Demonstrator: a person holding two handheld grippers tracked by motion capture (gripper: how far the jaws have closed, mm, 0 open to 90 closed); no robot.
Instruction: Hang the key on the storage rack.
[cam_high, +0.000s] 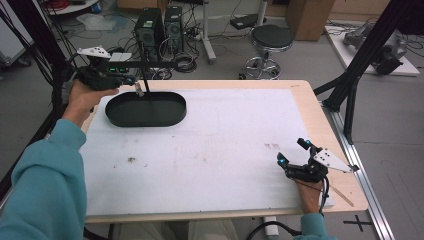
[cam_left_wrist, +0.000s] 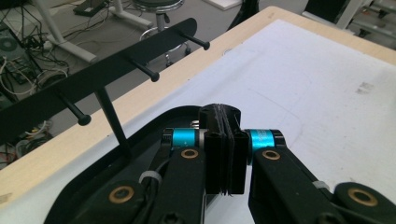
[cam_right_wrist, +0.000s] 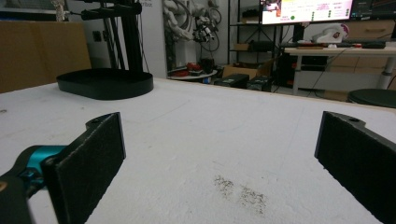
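While gripped in the person's left hand (cam_high: 82, 97) above the far left corner of the table (cam_high: 305, 107), left gripper (cam_high: 131, 81) has jaws pressed together, pad against pad, with nothing seen between them. Hangs over the near rim of the black oval tray (cam_high: 145, 109), not touching it as far as can be told. Sits at the far left corner of the white mat (cam_high: 225, 135), that tray, close to the far edge and the left edge. Rises from the tray a thin black post (cam_high: 146, 85), topped by a flat black bar (cam_left_wrist: 100, 74) carrying three short pegs (cam_left_wrist: 148, 71) with knobbed ends, all bare. Lies just past the closed jaw tips in the left gripper view, the post, a little to their left.

Near the right edge of the table, toward the near right corner, rests right gripper (cam_high: 292, 152) in the right hand (cam_high: 311, 195), low over the mat. Stands wide open, jaws well apart, gripping nothing. Between them in the right gripper view, bare mat and a small dark smudge (cam_right_wrist: 240, 191). Far across the mat in that view, the tray again.
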